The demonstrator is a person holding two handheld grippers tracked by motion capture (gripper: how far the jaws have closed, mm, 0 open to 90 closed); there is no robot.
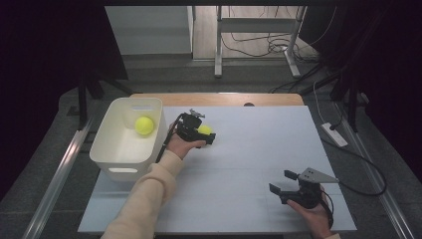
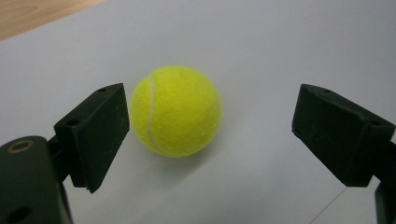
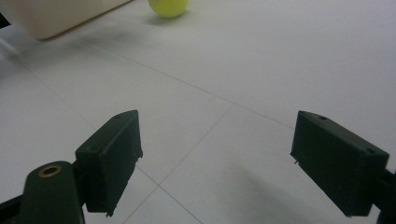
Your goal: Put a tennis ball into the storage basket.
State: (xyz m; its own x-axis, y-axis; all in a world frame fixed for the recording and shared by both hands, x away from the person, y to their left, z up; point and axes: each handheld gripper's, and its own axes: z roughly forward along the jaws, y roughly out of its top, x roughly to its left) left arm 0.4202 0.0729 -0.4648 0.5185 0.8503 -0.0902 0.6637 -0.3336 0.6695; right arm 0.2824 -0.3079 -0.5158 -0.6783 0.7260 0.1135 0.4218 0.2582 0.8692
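Observation:
A yellow tennis ball (image 1: 204, 130) lies on the white table sheet (image 1: 249, 149), just right of the white bin (image 1: 122, 172). My left gripper (image 1: 209, 135) is lowered over it. In the left gripper view the ball (image 2: 176, 110) sits between the open jaws of that gripper (image 2: 212, 105), close to the left jaw and well apart from the right one. A second tennis ball (image 1: 144, 125) rests inside the bin. My right gripper (image 1: 281, 181) stands open near the front right of the sheet with nothing between its jaws (image 3: 217, 135); the ball on the table (image 3: 169, 7) shows far ahead of it.
The bin's corner (image 3: 56, 18) shows at the top left of the right gripper view. A wooden table edge (image 1: 219, 98) runs behind the sheet. Cables (image 1: 358, 164) trail off the right side. Table legs and wires (image 1: 259, 40) stand beyond.

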